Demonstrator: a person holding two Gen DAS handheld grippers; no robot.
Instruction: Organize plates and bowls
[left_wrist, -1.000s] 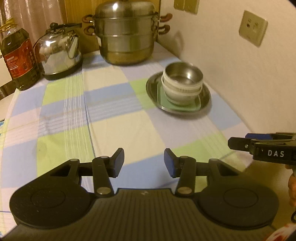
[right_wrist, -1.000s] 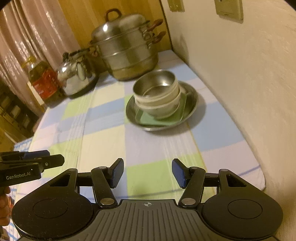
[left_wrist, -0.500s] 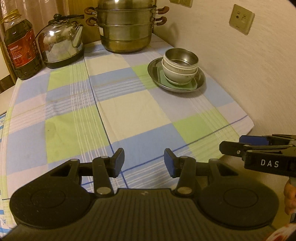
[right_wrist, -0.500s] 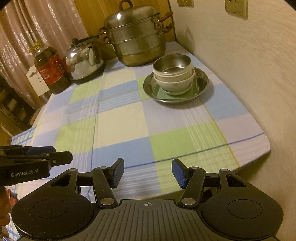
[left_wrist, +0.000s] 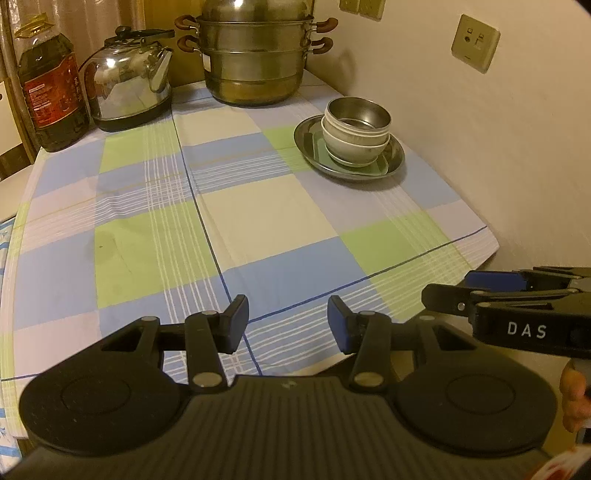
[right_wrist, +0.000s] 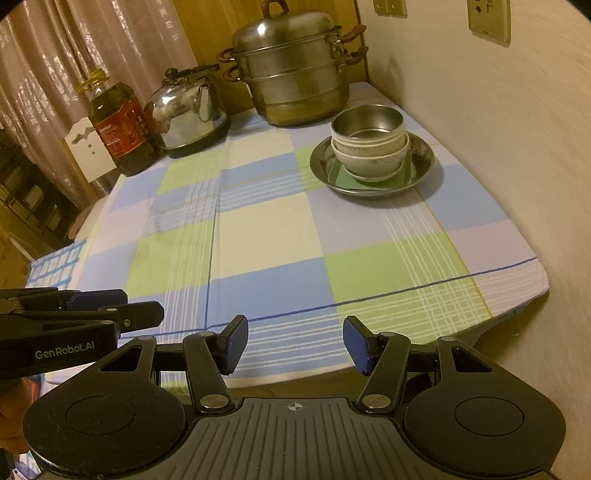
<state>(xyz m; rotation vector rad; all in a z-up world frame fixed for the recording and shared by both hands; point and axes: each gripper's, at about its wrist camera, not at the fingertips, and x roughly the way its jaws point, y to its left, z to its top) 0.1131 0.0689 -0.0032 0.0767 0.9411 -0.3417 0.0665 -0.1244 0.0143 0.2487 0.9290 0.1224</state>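
Both grippers have drawn back from the checked tablecloth (left_wrist: 258, 206); its near edge now shows and the stack sits farther off. The left gripper (left_wrist: 288, 319) and right gripper (right_wrist: 293, 341) hover low in frame, jaws apart, empty. Upper right, steel plate (right_wrist: 424, 158) carries the nested bowls (right_wrist: 369, 147), beside the wall.

The tablecloth (left_wrist: 266, 221) is checked in pale blue, light green and cream, with thin white and dark blue lines. The steel bowl (right_wrist: 367, 123) sits in white bowls (right_wrist: 369, 158) on a green plate (right_wrist: 354, 181) and a grey metal plate (right_wrist: 421, 162). The oil bottle (left_wrist: 50, 92) is amber with a red label.
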